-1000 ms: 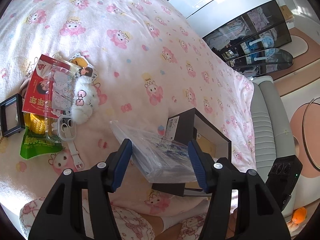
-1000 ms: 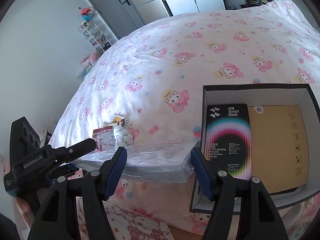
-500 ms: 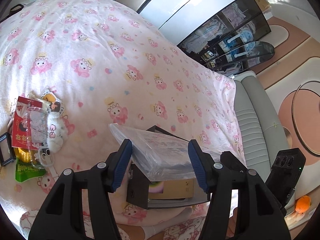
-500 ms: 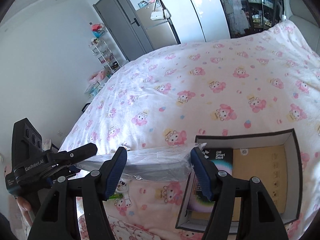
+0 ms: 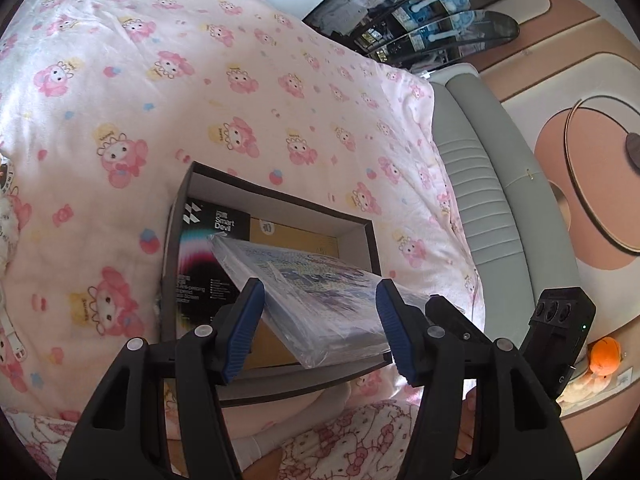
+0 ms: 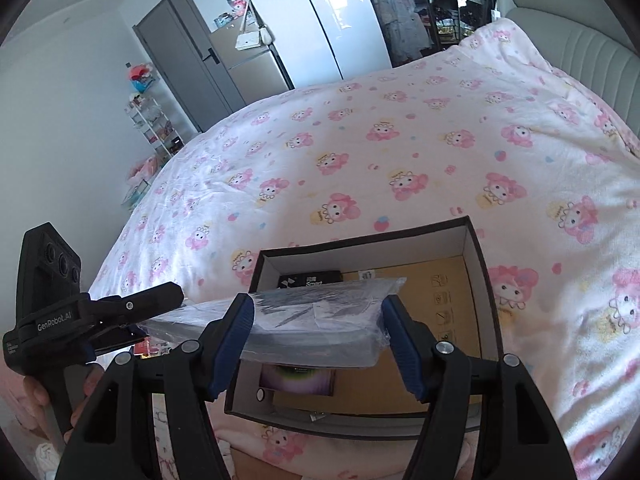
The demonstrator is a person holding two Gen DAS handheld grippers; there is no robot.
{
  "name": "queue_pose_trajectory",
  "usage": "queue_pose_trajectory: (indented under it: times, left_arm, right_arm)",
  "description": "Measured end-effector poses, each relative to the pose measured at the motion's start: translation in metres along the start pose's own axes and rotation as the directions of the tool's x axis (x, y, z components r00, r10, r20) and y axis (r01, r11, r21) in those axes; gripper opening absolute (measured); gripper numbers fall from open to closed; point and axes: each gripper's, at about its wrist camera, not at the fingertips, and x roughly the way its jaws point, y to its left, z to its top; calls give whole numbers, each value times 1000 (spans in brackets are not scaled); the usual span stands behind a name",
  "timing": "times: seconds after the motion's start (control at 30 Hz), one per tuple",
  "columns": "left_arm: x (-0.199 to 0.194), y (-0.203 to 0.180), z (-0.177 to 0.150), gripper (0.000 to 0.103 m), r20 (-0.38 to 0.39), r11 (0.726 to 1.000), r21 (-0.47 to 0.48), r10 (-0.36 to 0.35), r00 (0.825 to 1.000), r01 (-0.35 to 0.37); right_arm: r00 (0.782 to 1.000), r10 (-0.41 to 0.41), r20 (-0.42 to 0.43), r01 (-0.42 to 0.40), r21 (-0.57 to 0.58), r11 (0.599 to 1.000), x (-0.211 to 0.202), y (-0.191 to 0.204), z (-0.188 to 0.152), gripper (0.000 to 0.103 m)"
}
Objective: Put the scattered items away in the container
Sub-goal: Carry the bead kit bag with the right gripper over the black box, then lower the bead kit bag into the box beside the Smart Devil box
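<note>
Both your grippers, left (image 5: 320, 328) and right (image 6: 316, 338), clamp the plastic-wrapped packet (image 5: 316, 292), which has moved from beside the box (image 6: 482, 280) to directly above it; release next.

Packet (image 5: 316, 296) wrapped in glossy crinkled plastic film; box (image 5: 276, 200) matt cardboard; bedspread (image 5: 160, 92) soft fleecy cloth.

1. "Smart Devil" is showing in white letters on the black screen protector package (image 5: 212, 240), left of centre in the left wrist view, lying inside the open box (image 5: 276, 196).
2. Smaller white lines lower on that package are showing but are too blurred to read.
3. "GenRobot.AI" is reading in white on the left gripper (image 6: 116, 322) body, lower left of the right wrist view.
</note>
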Motion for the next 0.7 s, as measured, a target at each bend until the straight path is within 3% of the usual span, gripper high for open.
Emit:
queue_pose_trajectory:
  times: [0.27, 0.47, 0.7]
  left_arm:
    - [56, 4, -20, 58, -94, 1000, -19, -4, 996, 2]
    - [71, 10, -27, 58, -116, 999, -12, 50, 992, -51]
    - [109, 36, -30, 58, -193, 994, -36, 94, 977, -103]
  right_arm:
    - [998, -40, -56, 45, 88, 995, 18, -59, -16, 63]
    - [993, -21, -115, 35, 121, 992, 43, -77, -30, 63]
    - [981, -24, -190, 52, 142, 988, 75, -92, -40, 63]
